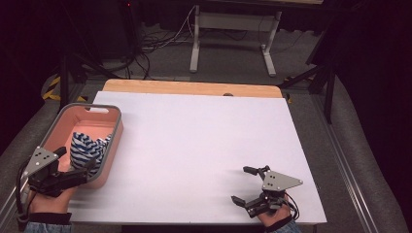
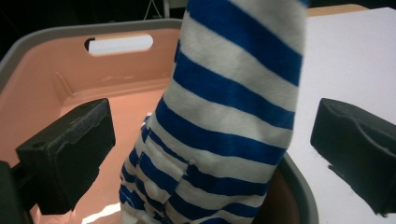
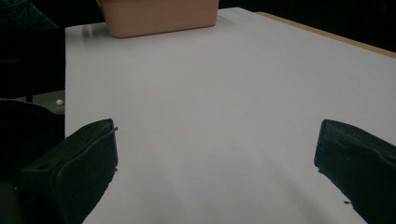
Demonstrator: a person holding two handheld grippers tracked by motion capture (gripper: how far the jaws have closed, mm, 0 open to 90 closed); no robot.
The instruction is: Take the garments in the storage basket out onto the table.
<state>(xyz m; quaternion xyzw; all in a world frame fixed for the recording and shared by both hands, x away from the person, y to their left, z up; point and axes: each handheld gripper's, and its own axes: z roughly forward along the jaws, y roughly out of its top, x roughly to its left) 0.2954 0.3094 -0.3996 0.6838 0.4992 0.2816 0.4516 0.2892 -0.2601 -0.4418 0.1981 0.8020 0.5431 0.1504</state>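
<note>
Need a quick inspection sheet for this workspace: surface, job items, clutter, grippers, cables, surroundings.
Surface: white sheet over a wooden table, bare in the middle.
Job's things: pink basket at the left edge; blue-and-white striped cloth inside, draped up over its rim.
Clutter: nothing seen.
Grippers: left gripper open, jaws either side of the cloth, not touching; right gripper open, over bare sheet.
Cables: one trails from each gripper; a tangle on the floor beyond.
Surroundings: dark; white desk frame behind.

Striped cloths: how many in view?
1. A blue-and-white striped cloth sits in the pink bin at the table's left, between the open left gripper jaws. More may lie hidden beneath it.
</note>
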